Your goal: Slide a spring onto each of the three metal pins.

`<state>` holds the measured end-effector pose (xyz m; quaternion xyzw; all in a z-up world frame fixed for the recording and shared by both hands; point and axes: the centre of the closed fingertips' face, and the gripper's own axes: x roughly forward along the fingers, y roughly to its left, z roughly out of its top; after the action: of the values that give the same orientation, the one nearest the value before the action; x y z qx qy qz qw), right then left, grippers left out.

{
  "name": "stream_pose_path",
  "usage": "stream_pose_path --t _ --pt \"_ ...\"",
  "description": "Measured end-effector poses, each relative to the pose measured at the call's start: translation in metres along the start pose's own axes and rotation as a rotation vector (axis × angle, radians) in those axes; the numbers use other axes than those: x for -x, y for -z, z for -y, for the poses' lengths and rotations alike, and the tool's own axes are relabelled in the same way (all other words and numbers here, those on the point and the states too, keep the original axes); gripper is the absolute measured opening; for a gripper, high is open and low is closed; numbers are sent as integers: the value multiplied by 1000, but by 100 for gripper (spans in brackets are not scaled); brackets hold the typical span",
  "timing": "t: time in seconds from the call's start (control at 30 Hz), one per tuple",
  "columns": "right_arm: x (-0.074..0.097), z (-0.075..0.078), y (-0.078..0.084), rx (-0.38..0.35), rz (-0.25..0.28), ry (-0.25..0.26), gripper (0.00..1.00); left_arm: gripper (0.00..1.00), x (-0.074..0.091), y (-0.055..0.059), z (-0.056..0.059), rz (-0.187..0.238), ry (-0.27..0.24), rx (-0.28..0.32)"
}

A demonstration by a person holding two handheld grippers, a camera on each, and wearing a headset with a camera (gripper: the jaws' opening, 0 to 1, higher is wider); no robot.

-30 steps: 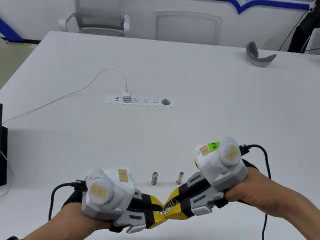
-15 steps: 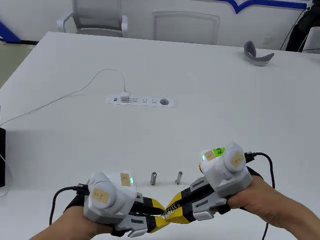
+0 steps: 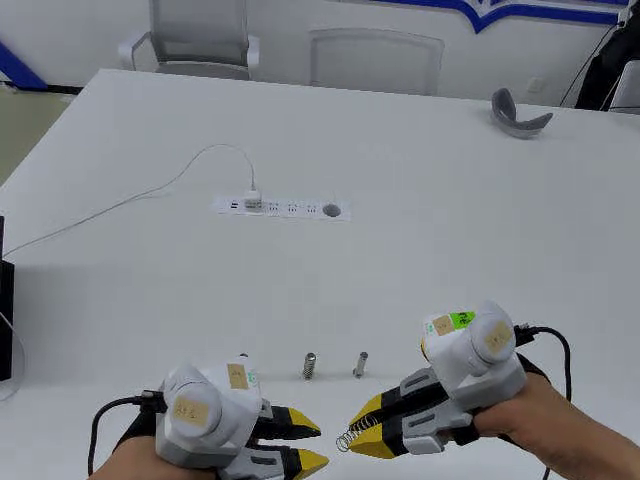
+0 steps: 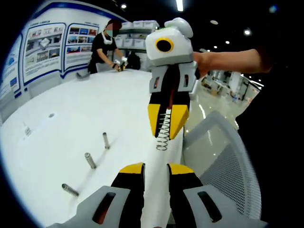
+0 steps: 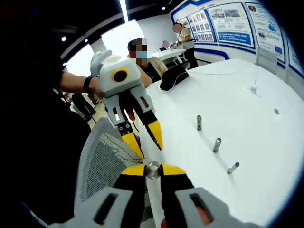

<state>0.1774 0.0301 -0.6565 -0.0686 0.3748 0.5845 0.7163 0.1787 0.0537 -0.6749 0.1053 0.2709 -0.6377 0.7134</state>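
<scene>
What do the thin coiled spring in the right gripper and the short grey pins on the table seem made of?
The thin coiled spring: likely bare steel wire, bright silvery glints. The short grey pins: apparently metal, dull grey with soft highlights.

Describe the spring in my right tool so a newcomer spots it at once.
At the near edge of the white table, the yellow-tipped right tool faces the left tool. It is shut on a small wire spring that juts from its tips. Unlike the pins behind, this spring is off the table.

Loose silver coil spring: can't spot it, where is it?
Bottom centre of head view, loose silver coil spring clamped in the right tool, facing the left tool.
</scene>
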Motion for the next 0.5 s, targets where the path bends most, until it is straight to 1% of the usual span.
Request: stream_pose_path --t 0.13,0.17,0.27,0.33,0.4,0.5 --pt "2 9 8 -29 -11 37 13 21 3 5 -7 7 -37 31" --pt "3 13 12 -41 -19 58 13 22 4 7 -11 5 -53 40" --pt "5 19 17 -58 -17 80 13 26 6 10 -16 5 -78 54" --pt "6 24 21 -70 -17 99 13 27 7 11 -20 12 -99 67" --pt "7 30 26 -83 -26 115 13 28 8 14 -25 17 -120 84" --pt "8 36 31 -90 -41 138 13 31 10 16 -30 19 -145 101"
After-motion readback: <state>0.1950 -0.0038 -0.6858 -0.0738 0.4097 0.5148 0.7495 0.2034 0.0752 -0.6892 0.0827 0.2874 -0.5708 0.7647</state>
